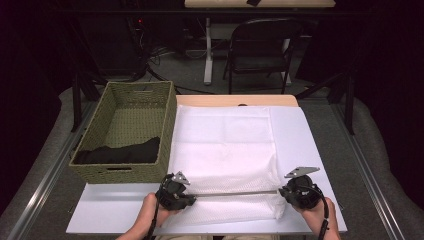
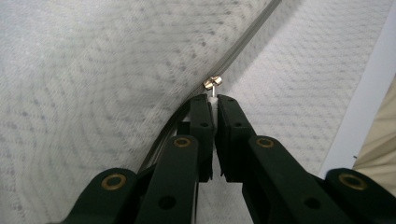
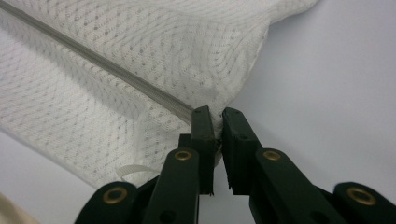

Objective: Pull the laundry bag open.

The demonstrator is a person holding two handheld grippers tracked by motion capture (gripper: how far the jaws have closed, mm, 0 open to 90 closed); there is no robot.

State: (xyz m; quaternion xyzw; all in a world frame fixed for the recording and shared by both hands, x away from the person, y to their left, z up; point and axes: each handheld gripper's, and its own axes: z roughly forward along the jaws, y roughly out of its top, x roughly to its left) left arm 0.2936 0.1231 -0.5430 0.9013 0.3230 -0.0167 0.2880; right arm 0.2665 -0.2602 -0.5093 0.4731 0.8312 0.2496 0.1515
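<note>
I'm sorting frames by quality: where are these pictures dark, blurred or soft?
High view: the white mesh bag and table are bright, the room behind nearly black; the basket is sharp enough. Left gripper view: the zipper pull is fairly crisp, the mesh at far left soft. Right gripper view: weave near the right gripper is clear, with shade under the bag's edge.

Looks like a lab or studio setup: dark curtained room, cables (image 1: 150,60) tangled on the floor, a folding chair (image 1: 260,50), and metal rig stands (image 1: 76,100) around the bench (image 1: 300,150).
</note>
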